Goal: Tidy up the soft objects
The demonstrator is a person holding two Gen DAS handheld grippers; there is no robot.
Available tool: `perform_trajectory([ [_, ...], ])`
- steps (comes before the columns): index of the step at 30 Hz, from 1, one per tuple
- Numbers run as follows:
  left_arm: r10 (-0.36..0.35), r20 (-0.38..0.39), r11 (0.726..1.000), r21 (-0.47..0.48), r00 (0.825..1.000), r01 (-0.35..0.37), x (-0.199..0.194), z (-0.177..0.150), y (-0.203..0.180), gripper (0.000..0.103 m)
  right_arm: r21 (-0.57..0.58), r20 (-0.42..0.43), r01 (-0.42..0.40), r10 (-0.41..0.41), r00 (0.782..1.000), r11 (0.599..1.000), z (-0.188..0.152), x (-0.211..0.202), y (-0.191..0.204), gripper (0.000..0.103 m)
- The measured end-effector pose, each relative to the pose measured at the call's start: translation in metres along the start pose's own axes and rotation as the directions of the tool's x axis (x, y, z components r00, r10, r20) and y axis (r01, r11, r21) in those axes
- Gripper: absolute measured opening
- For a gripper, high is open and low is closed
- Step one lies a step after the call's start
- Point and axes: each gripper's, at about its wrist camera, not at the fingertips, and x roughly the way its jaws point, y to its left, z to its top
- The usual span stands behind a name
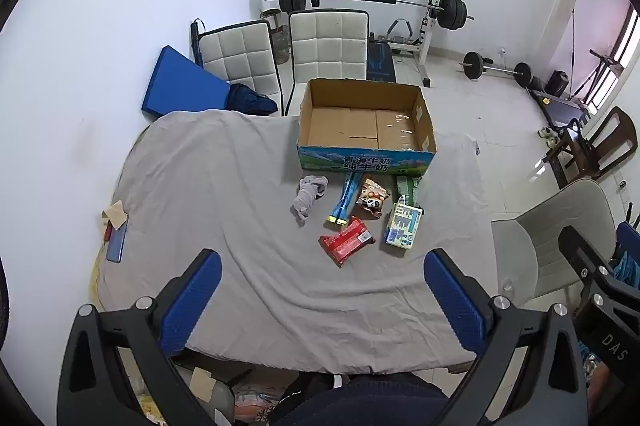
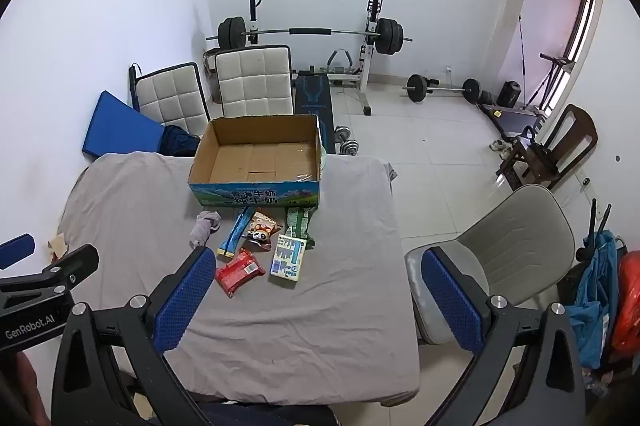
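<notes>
1. Left wrist view: the left gripper sits at the lower centre of the frame, jaws spread wide, nothing between them.
2. Its blue pads hang over the near part of a grey sheet covering the table.
3. An open cardboard box, empty, stands on the sheet at frame centre, above the loose items.
4. Just below the box, left to right: a grey sock, a blue packet, a panda snack bag and a green packet.
5. Nearer the camera lie a red packet and a pale carton, close together but apart.
6. Part of the right gripper shows at the right edge.
7. Right wrist view: the right gripper is released, jaws wide, empty.
8. Its left pad overlaps the sheet in the lower left; its right pad lies over a grey chair at frame right.
9. The sock and red packet lie centre-left, below the box.
</notes>
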Motion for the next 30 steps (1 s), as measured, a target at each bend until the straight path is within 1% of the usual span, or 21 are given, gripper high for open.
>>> perform_trajectory([
  [1,-0.003,0.006,1.0,-0.003,1.0,0.003,0.0,0.0,0.0,0.103,-0.002,0.0,0.006,-0.006,1.0,1.0,0.0,0.0,0.0,0.103],
  [2,0.007,-0.011,1.0,0.003,1.0,-0.007,0.0,0.0,0.0,0.103,0.006,-0.011,-0.013,0.013,1.0,1.0,0.0,0.0,-0.001,0.103],
  [8,0.006,-0.035,1.0,0.004,0.999,-0.005,0.005,-0.003,0.002,0.103,0.002,-0.026,-0.009,0.009,1.0,1.0,0.0,0.001,-0.002,0.103],
  [14,-0.002,-0.029,1.0,-0.002,1.0,0.002,0.007,-0.006,0.005,0.103,0.022,-0.021,-0.017,0.018,1.0,1.0,-0.002,-0.003,-0.01,0.103],
  [30,-0.01,-0.036,1.0,-0.007,0.999,0.009,0.005,-0.009,0.009,0.103,0.024,-0.02,0.007,-0.006,1.0,1.0,0.001,-0.004,-0.001,0.103],
])
